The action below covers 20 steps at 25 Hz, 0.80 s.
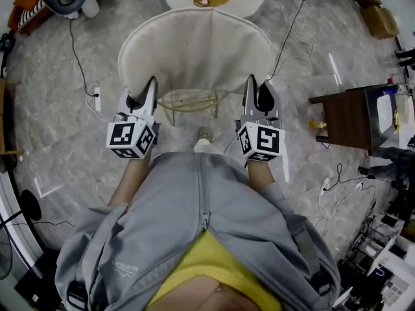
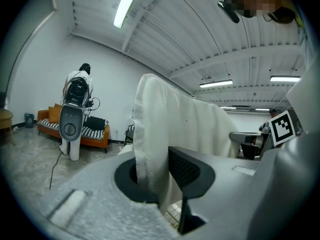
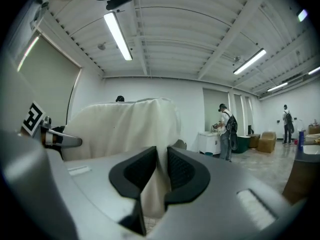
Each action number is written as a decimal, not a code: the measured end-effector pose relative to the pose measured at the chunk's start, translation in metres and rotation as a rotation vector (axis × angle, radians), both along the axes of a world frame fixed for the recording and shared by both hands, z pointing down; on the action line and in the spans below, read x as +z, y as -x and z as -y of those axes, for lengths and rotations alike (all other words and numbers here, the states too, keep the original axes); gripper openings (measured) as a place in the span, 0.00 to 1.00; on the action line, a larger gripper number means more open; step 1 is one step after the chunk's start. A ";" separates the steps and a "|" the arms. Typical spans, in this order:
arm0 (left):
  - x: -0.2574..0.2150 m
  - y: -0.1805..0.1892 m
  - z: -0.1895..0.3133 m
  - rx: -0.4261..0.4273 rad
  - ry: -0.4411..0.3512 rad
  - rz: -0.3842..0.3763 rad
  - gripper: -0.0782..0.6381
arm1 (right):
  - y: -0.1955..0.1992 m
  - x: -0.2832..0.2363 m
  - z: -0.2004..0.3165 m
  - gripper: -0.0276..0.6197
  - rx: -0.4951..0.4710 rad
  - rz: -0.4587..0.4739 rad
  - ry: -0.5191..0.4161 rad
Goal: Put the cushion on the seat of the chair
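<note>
Seat cushion (image 1: 194, 50), cream and rounded, is held stretched between two hand-held grippers, one near corner taken by each so that the pad is kept spread rather than folded, ready to be lowered flat. The left gripper (image 2: 150, 171) is pinched on the cushion's edge, with thick fabric bunched between its dark pads. The right gripper (image 3: 161, 171) is clamped in the same way on a thinner fold at the opposite corner. The cushion is carried directly ahead of both grippers and rises beyond their tips. The gold wire chair (image 1: 191, 100) is seen just below and beyond them, its grid seat largely covered from above by the cushion. The person's forearms (image 1: 128, 185) are extended forward from the waist, roughly parallel and well apart, with both grippers pointed about level. The cushion is judged not yet laid on the seat
</note>
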<state>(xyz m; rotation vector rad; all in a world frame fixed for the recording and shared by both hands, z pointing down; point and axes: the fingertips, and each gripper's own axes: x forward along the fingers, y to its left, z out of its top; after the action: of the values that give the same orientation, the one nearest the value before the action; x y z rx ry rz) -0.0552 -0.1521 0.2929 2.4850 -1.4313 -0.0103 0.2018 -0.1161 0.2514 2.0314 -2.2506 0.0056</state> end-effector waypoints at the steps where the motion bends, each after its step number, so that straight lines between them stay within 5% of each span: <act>1: 0.000 -0.004 0.002 -0.024 0.006 0.003 0.19 | -0.005 0.000 0.008 0.13 -0.025 0.003 0.005; 9: 0.015 -0.028 0.007 -0.168 0.045 0.012 0.19 | -0.031 0.017 0.050 0.13 -0.184 0.005 0.036; 20: 0.044 -0.031 0.008 -0.206 0.114 0.028 0.19 | -0.032 0.049 0.063 0.13 -0.236 0.014 0.107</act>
<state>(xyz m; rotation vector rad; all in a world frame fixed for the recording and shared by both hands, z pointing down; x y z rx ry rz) -0.0243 -0.1599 0.3367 2.2476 -1.6449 0.0643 0.2338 -0.1787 0.3003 1.7088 -2.4276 0.1186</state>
